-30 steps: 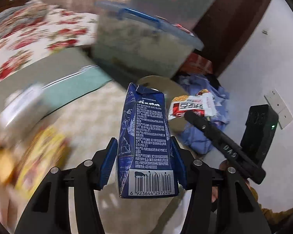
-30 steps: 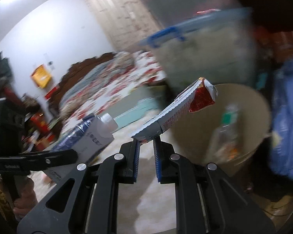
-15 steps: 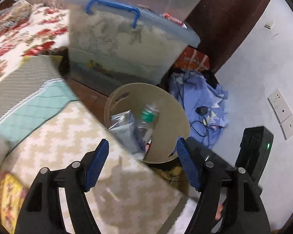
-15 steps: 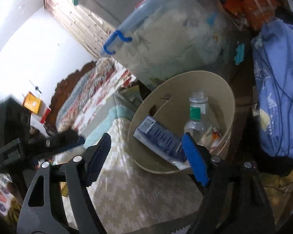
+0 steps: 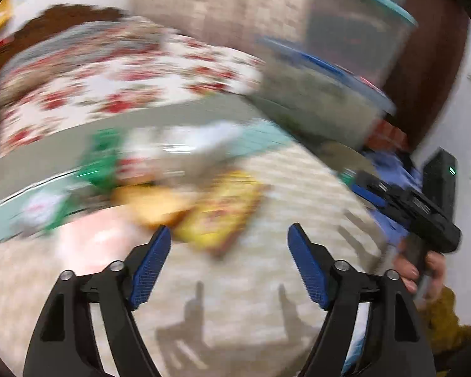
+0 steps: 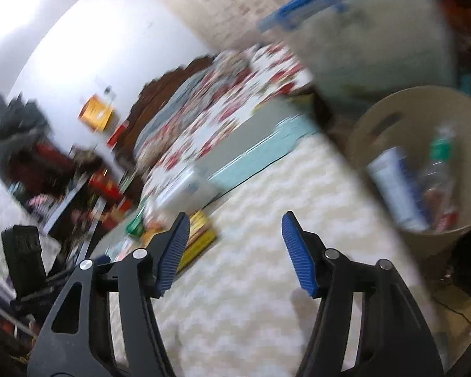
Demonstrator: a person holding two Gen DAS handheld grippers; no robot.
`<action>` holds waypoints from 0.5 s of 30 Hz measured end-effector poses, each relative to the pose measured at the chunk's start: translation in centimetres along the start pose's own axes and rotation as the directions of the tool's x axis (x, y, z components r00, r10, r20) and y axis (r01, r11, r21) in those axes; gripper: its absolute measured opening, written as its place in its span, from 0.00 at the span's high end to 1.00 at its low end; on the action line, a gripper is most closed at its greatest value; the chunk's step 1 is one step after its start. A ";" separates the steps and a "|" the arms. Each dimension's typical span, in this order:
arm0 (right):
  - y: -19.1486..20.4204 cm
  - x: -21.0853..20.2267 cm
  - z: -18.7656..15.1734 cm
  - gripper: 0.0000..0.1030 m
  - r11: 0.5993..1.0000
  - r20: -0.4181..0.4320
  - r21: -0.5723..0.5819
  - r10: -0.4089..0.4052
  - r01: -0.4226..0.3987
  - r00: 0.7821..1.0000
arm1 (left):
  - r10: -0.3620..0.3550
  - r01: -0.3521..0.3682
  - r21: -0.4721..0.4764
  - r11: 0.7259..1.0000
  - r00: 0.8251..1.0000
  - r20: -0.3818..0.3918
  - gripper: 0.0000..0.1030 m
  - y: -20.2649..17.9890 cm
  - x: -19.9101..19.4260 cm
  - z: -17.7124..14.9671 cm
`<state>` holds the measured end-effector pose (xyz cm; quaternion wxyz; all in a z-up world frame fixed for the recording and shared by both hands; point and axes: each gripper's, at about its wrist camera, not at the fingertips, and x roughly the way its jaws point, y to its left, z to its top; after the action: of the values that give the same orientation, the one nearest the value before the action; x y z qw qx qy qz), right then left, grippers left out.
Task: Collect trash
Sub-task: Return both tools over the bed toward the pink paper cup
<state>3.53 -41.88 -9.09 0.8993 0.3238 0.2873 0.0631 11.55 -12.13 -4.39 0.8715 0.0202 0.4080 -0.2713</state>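
My left gripper point(image 5: 229, 235) is open and empty above a cream zigzag blanket point(image 5: 235, 298). Just beyond it lies a blurred heap of trash: a yellow packet point(image 5: 223, 213), an orange piece point(image 5: 154, 204) and a green-and-white wrapper point(image 5: 103, 163). My right gripper point(image 6: 235, 223) is open and empty over the same blanket point(image 6: 251, 282). The beige bin point(image 6: 389, 110) stands at the right in the right wrist view and holds a blue milk carton point(image 6: 398, 188) and a clear bottle point(image 6: 439, 157). The yellow packet point(image 6: 201, 235) lies left of the right gripper.
A floral bedspread point(image 5: 125, 88) lies behind the trash. A lidded clear storage box point(image 6: 376, 37) stands behind the bin. The right gripper's body point(image 5: 408, 207) shows at the right in the left wrist view. Blue clothes point(image 5: 389, 160) lie by the wall.
Both grippers let go of the carton and the snack wrapper into the bin, then swung left, away from the bin and toward the trash heap on the blanket.
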 end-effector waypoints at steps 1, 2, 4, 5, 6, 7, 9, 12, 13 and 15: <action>1.4 1.3 -0.6 0.41 1.000 -0.032 -0.024 0.017 -0.017 0.999 | 0.019 -0.019 -0.033 0.999 1.000 0.002 0.26 1.6 -0.5 -0.2; 2.2 2.0 -0.9 0.42 0.999 -0.049 -0.038 0.021 -0.023 0.999 | 0.040 -0.040 -0.075 0.996 0.999 0.000 0.26 3.3 -0.9 -0.4; 4.3 3.6 -1.7 0.45 0.997 -0.086 -0.073 0.033 -0.039 0.996 | 0.073 -0.074 -0.190 0.979 0.997 -0.010 0.27 7.4 -1.6 -1.2; 6.1 4.9 -2.4 0.47 0.993 -0.116 -0.098 0.051 -0.063 0.992 | 0.068 -0.069 -0.230 0.971 0.998 -0.012 0.28 8.7 -1.9 -1.5; 6.8 5.6 -2.8 0.49 0.991 -0.130 -0.113 0.057 -0.072 0.990 | 0.045 -0.047 -0.291 0.956 0.999 -0.015 0.28 10.5 -2.0 -1.9; 8.4 6.7 -3.4 0.53 0.986 -0.153 -0.144 0.063 -0.085 0.986 | 0.028 -0.032 -0.321 0.947 0.999 -0.016 0.32 11.4 -2.0 -2.1; 10.5 8.3 -4.5 0.57 0.976 -0.182 -0.198 0.056 -0.093 0.982 | -0.029 0.018 -0.381 0.924 0.999 -0.025 0.37 13.2 -1.2 -2.4; 13.3 10.1 -5.7 0.60 0.956 -0.202 -0.278 0.035 -0.091 0.979 | -0.145 0.107 -0.457 0.883 0.988 -0.049 0.47 14.5 0.9 -2.4; 14.2 10.7 -5.9 0.60 0.946 -0.201 -0.313 0.016 -0.080 0.979 | -0.182 0.137 -0.469 0.872 0.982 -0.052 0.52 14.6 1.6 -2.3; 15.4 11.8 -5.9 0.60 0.927 -0.192 -0.373 -0.028 -0.046 0.981 | -0.210 0.155 -0.467 0.871 0.975 -0.067 0.68 14.4 2.7 -2.5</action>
<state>11.16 -23.06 -8.86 0.9118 0.1394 0.3548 0.1523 18.24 -0.45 -10.66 0.7969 -0.2091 0.5103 -0.2466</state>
